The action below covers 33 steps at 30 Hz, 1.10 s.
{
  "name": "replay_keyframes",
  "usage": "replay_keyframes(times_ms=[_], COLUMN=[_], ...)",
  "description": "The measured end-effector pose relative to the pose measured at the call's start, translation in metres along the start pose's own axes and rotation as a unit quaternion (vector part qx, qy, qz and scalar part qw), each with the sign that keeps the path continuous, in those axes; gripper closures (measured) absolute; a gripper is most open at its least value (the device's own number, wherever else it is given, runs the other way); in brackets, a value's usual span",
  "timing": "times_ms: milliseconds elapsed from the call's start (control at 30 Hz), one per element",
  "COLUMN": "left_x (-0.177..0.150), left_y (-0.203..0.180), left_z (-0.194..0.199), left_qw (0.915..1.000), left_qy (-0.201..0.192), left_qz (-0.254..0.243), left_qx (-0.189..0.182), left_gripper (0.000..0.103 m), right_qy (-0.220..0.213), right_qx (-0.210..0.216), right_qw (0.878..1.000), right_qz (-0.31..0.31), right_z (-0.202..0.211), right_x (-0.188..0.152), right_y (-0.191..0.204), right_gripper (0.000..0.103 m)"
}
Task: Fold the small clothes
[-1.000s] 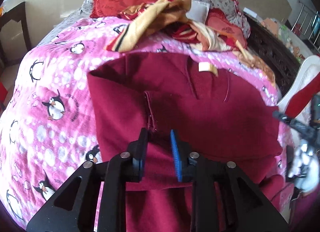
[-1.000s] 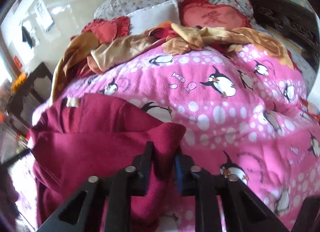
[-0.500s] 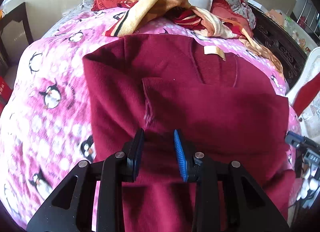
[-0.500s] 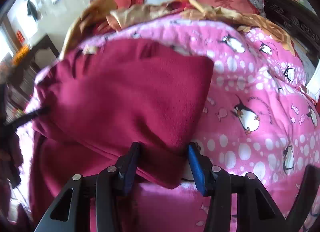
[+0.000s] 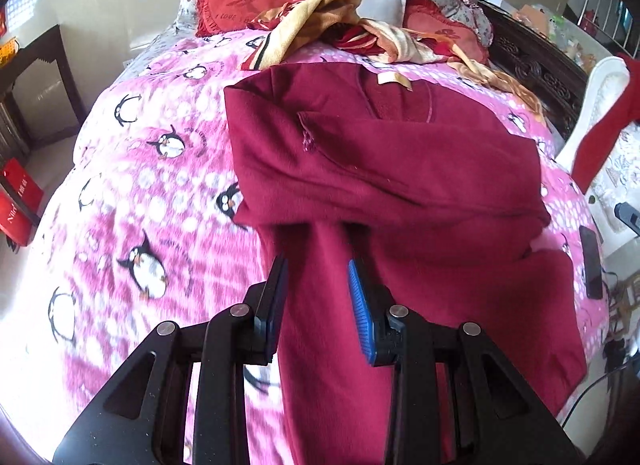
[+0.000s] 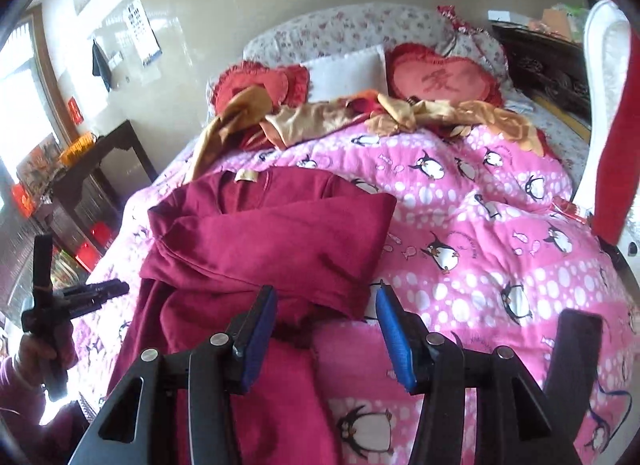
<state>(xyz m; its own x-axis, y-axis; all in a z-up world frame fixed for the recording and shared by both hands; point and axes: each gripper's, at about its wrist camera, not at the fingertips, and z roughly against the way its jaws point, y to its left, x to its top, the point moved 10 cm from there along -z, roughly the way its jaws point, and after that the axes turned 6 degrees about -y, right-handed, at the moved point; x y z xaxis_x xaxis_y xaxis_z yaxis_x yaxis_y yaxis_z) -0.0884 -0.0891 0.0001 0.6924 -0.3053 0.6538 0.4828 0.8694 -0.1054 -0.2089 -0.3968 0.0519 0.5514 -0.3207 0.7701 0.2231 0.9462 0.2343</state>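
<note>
We have the maroon fleece garment (image 5: 384, 169) lying on the bed's pink penguin blanket (image 5: 152, 169), collar and label toward the pillows, upper part already folded across itself into a thick band; lower part trails toward us over the bed edge, not folded yet. So we judge one fold done, at least a bottom-up fold and some tidying left. Left gripper (image 5: 318, 297) has its fingers apart, a strip of the trailing fabric running between them, but we cannot tell if the pads touch it; it does not look clamped. Right gripper (image 6: 326, 335) has its fingers wide apart, holding nothing, hanging above the near right corner of the folded band. Versus one second ago: right gripper was pinched on a corner of the fleece and carrying it over, left was closed on cloth too; half a second ago both were opening with the flap laid down. Now both have let go and pulled back toward us, so more blanket shows, and the folded band has stayed where it was laid. A heap of yellow and red clothes (image 6: 320, 117) waits near the red heart cushions (image 6: 440, 77), presumably the next pieces.
</note>
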Motion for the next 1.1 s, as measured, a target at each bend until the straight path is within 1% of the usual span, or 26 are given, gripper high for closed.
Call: replay_keyframes(times_ms=[67,133,167,200,233,267,300,333,400,500,600,633,733,800,900,1100], left_x=[-0.011,-0.024,-0.032,-0.040,-0.049,-0.058,-0.067,-0.075,-0.092,-0.117,-0.133,-0.137,-0.144,-0.146,-0.148,-0.151], left_y=[-0.002,-0.002,-0.002,-0.002,-0.001,0.000,0.001,0.003,0.006,0.008,0.010,0.010,0.009,0.007,0.008,0.009], left_z=[0.010,0.020,0.025,0.029,0.033,0.037,0.042,0.046,0.052,0.055,0.054,0.053,0.052,0.051,0.049,0.045], left_qw=[1.0000,0.9999,0.9998,0.9996,0.9993,0.9990,0.9988,0.9987,0.9984,0.9964,0.9944,0.9941,0.9946,0.9947,0.9948,0.9937], left_qy=[0.000,0.003,0.007,0.013,0.019,0.023,0.024,0.026,0.036,0.059,0.079,0.084,0.089,0.093,0.096,0.106], left_qz=[0.000,0.002,0.004,0.007,0.010,0.016,0.021,0.023,0.025,0.037,0.051,0.052,0.043,0.036,0.031,0.034], left_qx=[-0.006,-0.014,-0.017,-0.022,-0.029,-0.035,-0.038,-0.038,-0.036,-0.048,-0.048,-0.045,-0.031,-0.024,-0.018,-0.015], left_gripper=[0.073,0.073,0.072,0.066,0.061,0.053,0.051,0.051,0.051,0.051,0.051,0.051,0.051,0.051,0.051,0.051], right_qy=[-0.011,-0.015,-0.011,0.000,0.018,0.029,0.038,0.042,0.062,0.092,0.110,0.117,0.131,0.138,0.138,0.134], right_qx=[0.014,0.045,0.067,0.087,0.093,0.084,0.067,0.054,0.043,0.032,0.040,0.042,0.041,0.045,0.046,0.050], right_qw=[1.000,0.998,0.997,0.995,0.995,0.995,0.997,0.998,0.997,0.995,0.993,0.992,0.990,0.989,0.989,0.989], right_qz=[-0.015,-0.030,-0.039,-0.047,-0.045,-0.035,-0.021,-0.010,-0.007,-0.010,-0.021,-0.021,-0.015,-0.019,-0.027,-0.028], right_z=[0.014,0.022,0.024,0.024,0.023,0.023,0.022,0.023,0.023,0.023,0.024,0.023,0.018,0.014,0.009,0.009], right_x=[-0.005,-0.011,-0.015,-0.022,-0.031,-0.038,-0.046,-0.053,-0.071,-0.100,-0.125,-0.133,-0.153,-0.164,-0.172,-0.168], right_y=[0.005,0.012,0.017,0.022,0.025,0.026,0.025,0.023,0.017,0.005,0.000,0.000,0.000,0.001,0.003,0.003], right_gripper=[0.040,0.016,0.014,0.013,0.013,0.013,0.013,0.014,0.014,0.018,0.020,0.023,0.030,0.031,0.031,0.031])
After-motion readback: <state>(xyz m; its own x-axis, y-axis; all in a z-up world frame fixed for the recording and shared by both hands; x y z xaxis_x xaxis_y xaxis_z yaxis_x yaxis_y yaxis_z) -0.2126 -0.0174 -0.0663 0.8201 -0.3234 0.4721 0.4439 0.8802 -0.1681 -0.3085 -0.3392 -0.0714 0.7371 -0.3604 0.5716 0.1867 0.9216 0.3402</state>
